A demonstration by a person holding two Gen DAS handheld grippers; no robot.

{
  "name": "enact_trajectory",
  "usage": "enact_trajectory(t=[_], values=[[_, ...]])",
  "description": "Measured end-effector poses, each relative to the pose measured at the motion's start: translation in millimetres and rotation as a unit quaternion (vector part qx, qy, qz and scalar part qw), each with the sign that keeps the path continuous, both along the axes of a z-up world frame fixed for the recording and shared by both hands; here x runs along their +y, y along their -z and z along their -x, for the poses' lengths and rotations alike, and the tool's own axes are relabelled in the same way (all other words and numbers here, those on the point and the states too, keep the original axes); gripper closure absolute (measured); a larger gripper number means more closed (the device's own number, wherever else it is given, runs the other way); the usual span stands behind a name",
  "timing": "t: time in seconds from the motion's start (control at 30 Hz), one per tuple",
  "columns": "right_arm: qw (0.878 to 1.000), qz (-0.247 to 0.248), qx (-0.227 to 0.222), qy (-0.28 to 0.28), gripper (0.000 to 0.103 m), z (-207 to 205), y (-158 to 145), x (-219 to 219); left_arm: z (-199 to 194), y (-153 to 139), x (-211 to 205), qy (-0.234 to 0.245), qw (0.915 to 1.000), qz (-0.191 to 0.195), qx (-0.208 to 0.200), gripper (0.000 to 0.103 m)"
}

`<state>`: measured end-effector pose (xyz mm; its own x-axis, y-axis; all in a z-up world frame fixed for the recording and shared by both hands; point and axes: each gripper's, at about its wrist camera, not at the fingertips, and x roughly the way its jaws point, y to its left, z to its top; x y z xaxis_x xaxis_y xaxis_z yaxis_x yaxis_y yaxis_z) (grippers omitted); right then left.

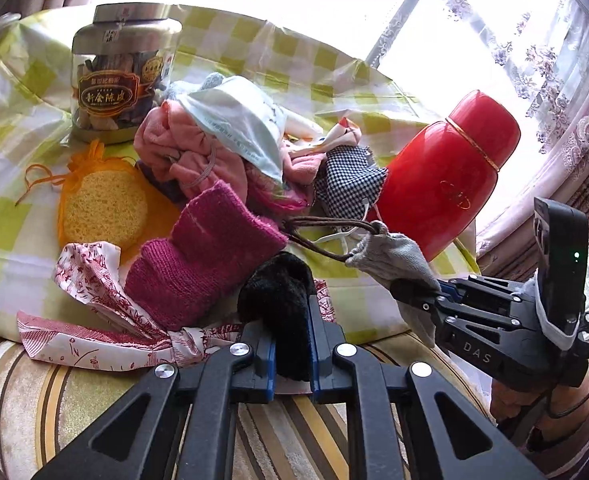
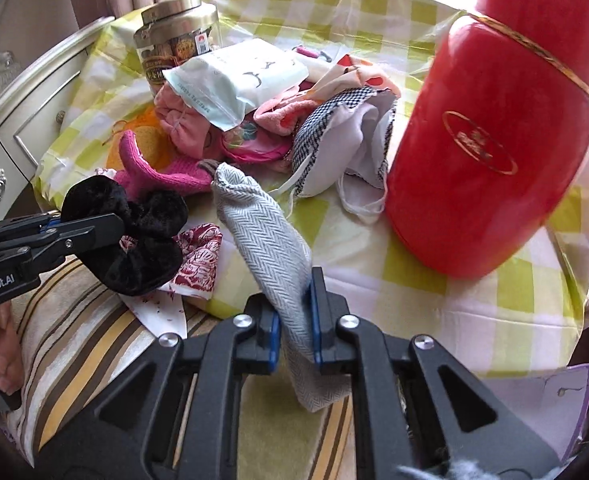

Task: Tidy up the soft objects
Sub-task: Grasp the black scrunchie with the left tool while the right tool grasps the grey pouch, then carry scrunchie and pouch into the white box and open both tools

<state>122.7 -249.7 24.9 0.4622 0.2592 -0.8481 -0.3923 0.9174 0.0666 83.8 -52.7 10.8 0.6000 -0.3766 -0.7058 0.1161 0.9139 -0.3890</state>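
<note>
My left gripper (image 1: pixel 292 322) is shut on a black fuzzy scrunchie (image 1: pixel 278 288), held just above the near edge of the pile. In the right wrist view the same scrunchie (image 2: pixel 146 240) bulges from the left gripper (image 2: pixel 112 232). My right gripper (image 2: pixel 294 312) is shut on a grey herringbone pouch (image 2: pixel 266 236); the pouch (image 1: pixel 390 256) trails a brown drawstring (image 1: pixel 322 240) toward the pile. The pile holds a magenta knit piece (image 1: pixel 202 248), pink cloth (image 1: pixel 190 144), a packaged face mask (image 1: pixel 238 124), a houndstooth mask (image 1: pixel 350 184) and a red-and-white patterned scarf (image 1: pixel 90 276).
A red thermos (image 1: pixel 450 176) stands right of the pile, and a metal-lidded jar (image 1: pixel 122 72) at the back left. An orange mesh bag with a yellow sponge (image 1: pixel 102 204) lies on the green-checked cloth (image 1: pixel 10 184). A striped cushion (image 1: pixel 34 380) lies in front, and a white drawer unit (image 2: pixel 34 112) stands left.
</note>
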Motion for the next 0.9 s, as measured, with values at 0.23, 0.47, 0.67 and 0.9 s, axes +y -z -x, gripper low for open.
enact_trajectory(t=[0.23, 0.47, 0.67, 0.9], values=[[0.998, -0.036, -0.013, 0.046, 0.088, 37.6, -20.7, -36.4, 14.6, -25.0, -18.0, 0.008, 0.9984, -0.007, -0.055, 0.091], [0.993, -0.057, -0.020, 0.104, 0.088, 72.6, -37.0, -92.4, 29.5, -44.1, -59.1, 0.057, 0.9955, -0.004, -0.076, 0.091], [0.985, -0.055, -0.024, 0.161, 0.088, 99.4, -39.9, -141.1, 39.1, -49.3, -112.0, 0.126, 0.9894, 0.013, -0.073, 0.091], [0.973, -0.037, -0.032, 0.225, 0.088, 125.0, -39.1, -194.5, 50.7, -53.9, -180.1, 0.204, 0.9764, 0.032, -0.062, 0.091]])
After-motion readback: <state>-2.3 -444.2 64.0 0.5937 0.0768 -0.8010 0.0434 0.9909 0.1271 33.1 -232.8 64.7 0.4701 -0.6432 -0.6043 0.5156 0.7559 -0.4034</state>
